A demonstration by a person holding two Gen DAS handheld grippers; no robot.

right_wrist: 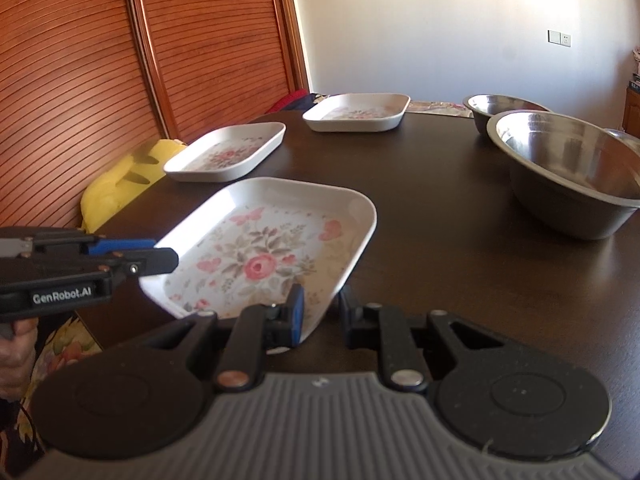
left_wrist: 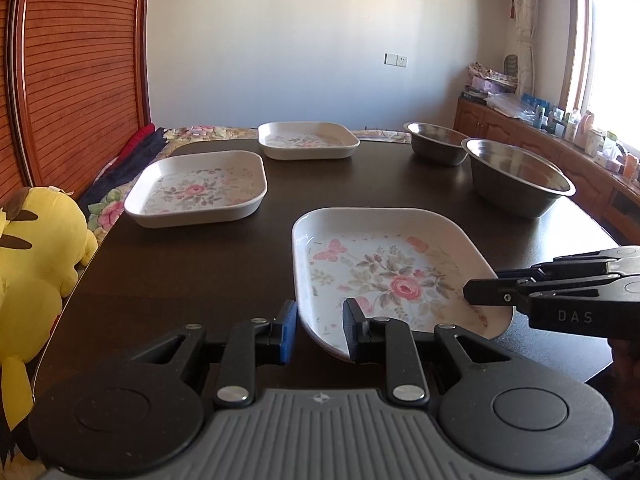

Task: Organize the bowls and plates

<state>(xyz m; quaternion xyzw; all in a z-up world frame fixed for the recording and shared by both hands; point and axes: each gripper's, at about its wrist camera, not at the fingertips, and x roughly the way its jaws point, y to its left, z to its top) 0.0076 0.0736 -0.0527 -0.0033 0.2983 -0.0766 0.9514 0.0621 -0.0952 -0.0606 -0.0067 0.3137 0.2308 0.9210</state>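
The nearest floral plate (left_wrist: pixel 384 276) on the table (left_wrist: pixel 200 272) was straddled at opposite rims by the left gripper (left_wrist: pixel 320 330) and right gripper (right_wrist: pixel 320 312), jaws spread.

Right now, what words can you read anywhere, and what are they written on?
"DAS": on the right tool, seen from the left wrist view.
"GenRobot.AI": on the left tool, seen from the right wrist view.
Labels on the bottles and boxes on the window counter: too small to read.
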